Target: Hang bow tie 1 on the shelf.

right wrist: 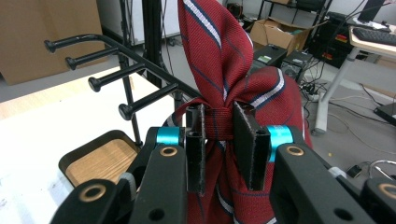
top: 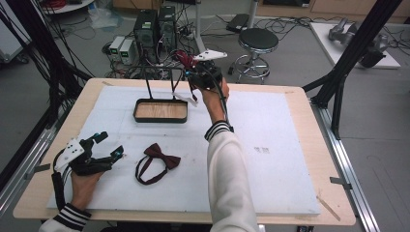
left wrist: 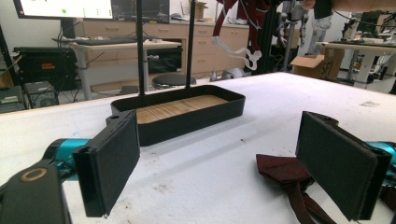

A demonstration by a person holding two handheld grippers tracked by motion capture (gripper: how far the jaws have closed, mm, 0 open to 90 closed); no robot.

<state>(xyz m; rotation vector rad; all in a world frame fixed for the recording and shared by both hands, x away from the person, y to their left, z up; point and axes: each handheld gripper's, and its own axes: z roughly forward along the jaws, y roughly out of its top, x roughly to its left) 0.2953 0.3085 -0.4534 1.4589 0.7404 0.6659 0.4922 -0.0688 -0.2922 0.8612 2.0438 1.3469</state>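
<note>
My right gripper (right wrist: 219, 140) is shut on the centre knot of a red striped bow tie (right wrist: 218, 51), held up beside the black peg rack (right wrist: 122, 70). From above, that gripper (top: 205, 73) hovers over the right end of the black tray (top: 160, 117), with the tie (top: 185, 58) at the pegs and its white strap (top: 186, 98) dangling. A dark maroon bow tie (top: 157, 162) lies flat on the white mat. My left gripper (top: 110, 144) rests open on the mat to its left, jaws spread with nothing between them (left wrist: 233, 172), and the maroon tie (left wrist: 280, 170) lies just beyond the right jaw.
The tray (left wrist: 187, 116) has a wooden floor, and two thin posts rise from it to the pegs. A white mat (top: 270, 145) covers the wooden table. A stool (top: 257, 41), computers and cables stand on the floor beyond the far edge.
</note>
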